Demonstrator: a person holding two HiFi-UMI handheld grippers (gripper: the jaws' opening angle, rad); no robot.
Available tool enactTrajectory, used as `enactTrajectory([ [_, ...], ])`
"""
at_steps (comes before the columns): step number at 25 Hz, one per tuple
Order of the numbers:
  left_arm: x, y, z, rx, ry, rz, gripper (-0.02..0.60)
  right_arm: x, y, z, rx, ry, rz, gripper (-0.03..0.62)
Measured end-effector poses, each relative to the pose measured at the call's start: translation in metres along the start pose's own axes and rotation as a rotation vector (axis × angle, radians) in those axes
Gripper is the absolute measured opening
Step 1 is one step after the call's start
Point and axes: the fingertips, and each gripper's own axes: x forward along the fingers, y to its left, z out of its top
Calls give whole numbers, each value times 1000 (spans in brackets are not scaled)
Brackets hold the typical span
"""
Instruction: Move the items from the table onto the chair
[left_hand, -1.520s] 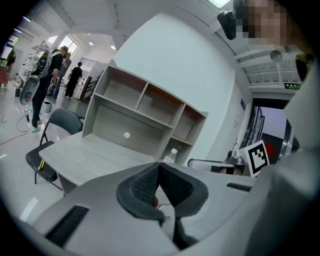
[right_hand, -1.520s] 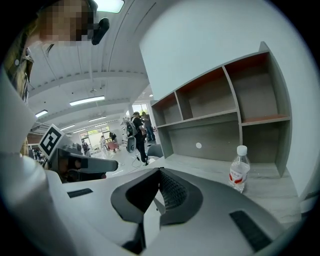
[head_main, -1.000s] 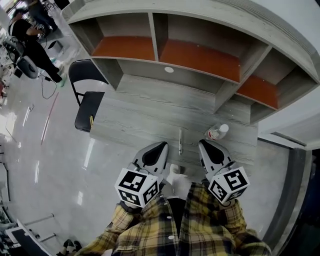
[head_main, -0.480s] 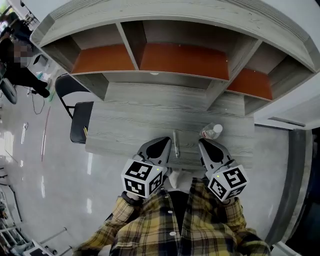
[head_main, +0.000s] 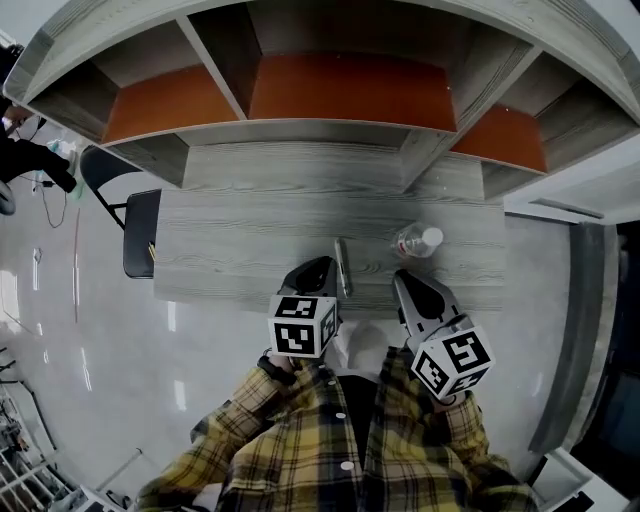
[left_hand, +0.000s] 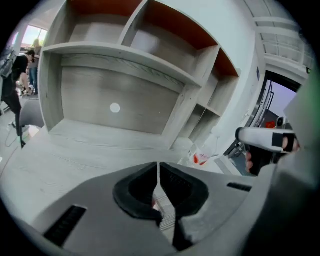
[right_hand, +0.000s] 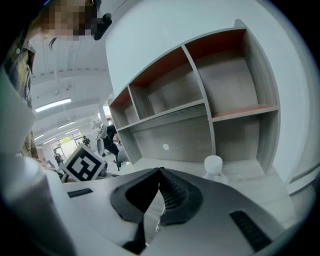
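A slim grey pen-like item (head_main: 342, 267) lies on the grey wood table (head_main: 250, 240) near its front edge. A clear plastic bottle (head_main: 415, 241) with a white cap and red label lies to its right, and shows as the bottle (left_hand: 202, 155) and the bottle (right_hand: 214, 167) in the gripper views. My left gripper (head_main: 322, 265) is shut with nothing in it, just left of the slim item. My right gripper (head_main: 402, 278) is shut and empty, in front of the bottle. A black chair (head_main: 140, 232) stands at the table's left end with a small yellow thing (head_main: 152, 252) on its seat.
A hutch with orange-backed shelves (head_main: 340, 90) rises along the table's far side. A person (head_main: 30, 160) stands far left on the glossy floor. My left gripper's marker cube (right_hand: 84, 164) shows in the right gripper view.
My left gripper has come forward and down to the table's front edge beside the slim item. The right gripper sank slightly. The head view has swung toward the table.
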Motion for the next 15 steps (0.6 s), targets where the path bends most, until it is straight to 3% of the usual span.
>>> enactTrajectory([
  [5, 34, 21, -34, -78, 65, 82, 54, 8, -8, -17, -1, 46, 2, 17],
  [9, 55, 25, -58, -145, 109, 98, 138, 14, -11, -24, -12, 67, 22, 17],
  [15, 78, 26, -88, -159, 136, 158, 187, 12, -23, -34, -4, 94, 29, 17],
])
